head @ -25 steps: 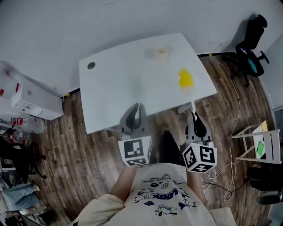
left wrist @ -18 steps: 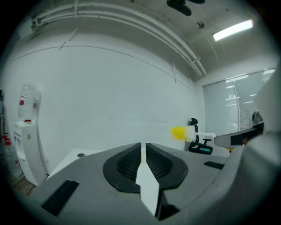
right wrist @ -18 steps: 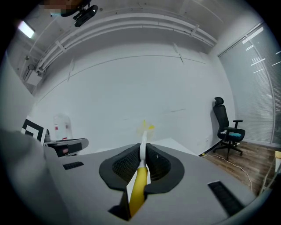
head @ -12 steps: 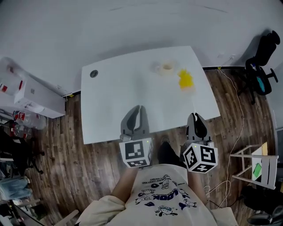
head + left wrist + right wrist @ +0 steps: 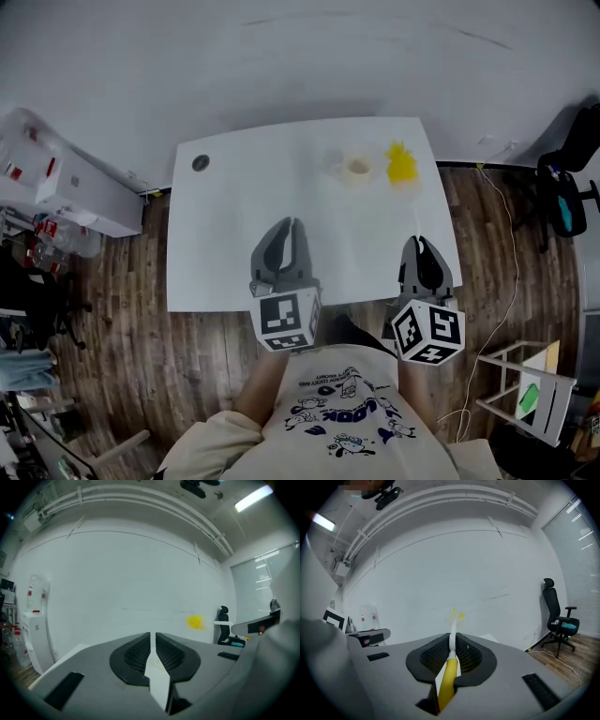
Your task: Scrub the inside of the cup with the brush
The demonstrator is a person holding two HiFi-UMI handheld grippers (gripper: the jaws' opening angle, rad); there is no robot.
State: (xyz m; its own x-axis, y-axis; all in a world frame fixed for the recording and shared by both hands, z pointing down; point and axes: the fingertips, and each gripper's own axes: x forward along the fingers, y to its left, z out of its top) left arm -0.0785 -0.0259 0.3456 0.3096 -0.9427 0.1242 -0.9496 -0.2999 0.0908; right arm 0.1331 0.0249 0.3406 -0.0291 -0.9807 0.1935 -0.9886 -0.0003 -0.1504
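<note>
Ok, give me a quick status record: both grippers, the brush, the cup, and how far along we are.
left gripper: jaws together, nothing between them, over the table's near part
right gripper: shut on the brush's handle
brush: yellow bristle head just right of the cup, not inside it
cup: on the far part of the table, opening up, apart from both grippers
table: white
scrubbing: not yet begun

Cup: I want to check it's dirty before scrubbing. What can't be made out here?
- Inside of the cup: head view, too small and pale.
- Cup in both gripper views: cannot be picked out, white on white.
- Bristles of the brush: right gripper view, small and blurred.
</note>
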